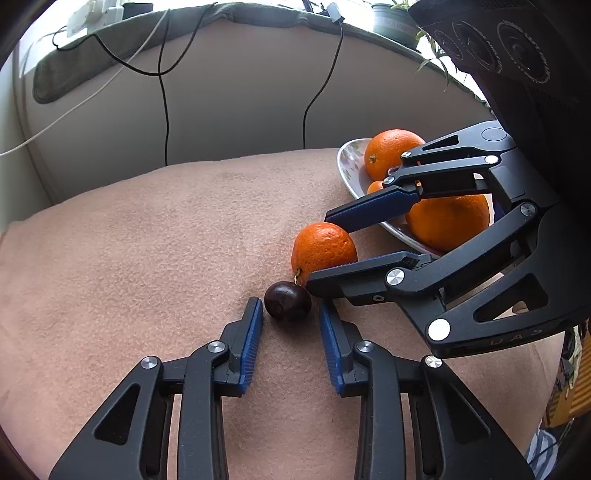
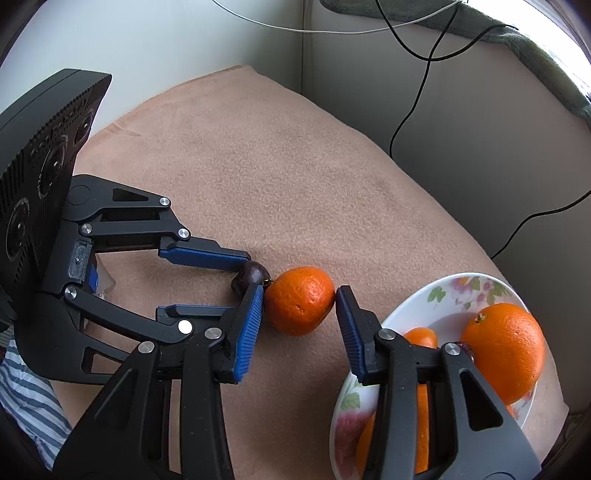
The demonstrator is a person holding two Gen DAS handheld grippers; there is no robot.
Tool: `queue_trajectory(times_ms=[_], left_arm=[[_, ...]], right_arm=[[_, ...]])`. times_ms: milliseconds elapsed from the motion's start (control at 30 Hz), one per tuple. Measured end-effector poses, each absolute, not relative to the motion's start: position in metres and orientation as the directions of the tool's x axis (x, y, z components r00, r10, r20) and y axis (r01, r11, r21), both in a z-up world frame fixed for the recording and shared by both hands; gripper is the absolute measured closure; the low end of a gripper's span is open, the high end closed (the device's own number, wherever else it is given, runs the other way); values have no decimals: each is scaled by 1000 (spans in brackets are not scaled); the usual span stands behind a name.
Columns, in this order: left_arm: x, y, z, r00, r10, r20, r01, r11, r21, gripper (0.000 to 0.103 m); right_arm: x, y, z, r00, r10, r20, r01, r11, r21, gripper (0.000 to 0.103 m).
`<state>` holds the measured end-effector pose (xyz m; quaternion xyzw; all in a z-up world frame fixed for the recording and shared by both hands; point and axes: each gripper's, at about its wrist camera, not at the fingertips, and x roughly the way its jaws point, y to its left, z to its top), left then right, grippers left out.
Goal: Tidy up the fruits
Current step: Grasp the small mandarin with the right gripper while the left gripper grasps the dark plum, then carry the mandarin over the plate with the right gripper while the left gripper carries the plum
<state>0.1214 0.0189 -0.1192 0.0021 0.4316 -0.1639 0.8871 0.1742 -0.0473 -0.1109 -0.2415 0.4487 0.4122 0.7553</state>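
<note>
A small dark plum (image 1: 288, 301) lies on the brown blanket, touching the stem end of a mandarin (image 1: 323, 247). My left gripper (image 1: 290, 308) is open, its blue pads on either side of the plum, with a thin gap at the right pad. My right gripper (image 2: 299, 291) is shut on the mandarin (image 2: 299, 301), a pad pressed to each side while the fruit rests on the blanket. From the right wrist, the plum (image 2: 251, 275) peeks out under the left gripper's upper finger (image 2: 207, 258). A flowered plate (image 2: 443, 280) to the right holds a large orange (image 2: 506, 343) and other fruit.
The blanket (image 1: 166, 240) covers a cushioned seat with a beige backrest (image 1: 240, 92) behind. Black and white cables (image 1: 162, 92) hang down it. A potted plant (image 1: 391, 18) stands on the sill. Striped cloth (image 2: 26, 398) shows at the lower left.
</note>
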Motion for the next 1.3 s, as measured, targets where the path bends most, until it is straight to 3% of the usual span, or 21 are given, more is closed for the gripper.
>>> queue_trajectory(times_ms=[267,1300], left_arm=[[125,22,-118,574,-295,-764,284,947,-152,80],[64,30,-70,671,-302,-677,283,948,-142,81]], right_arm=[[172,-50,-109,265,416,-870,-831,556,13,61],[145,-124,-57,383,541,-749,-733,671,110,62]])
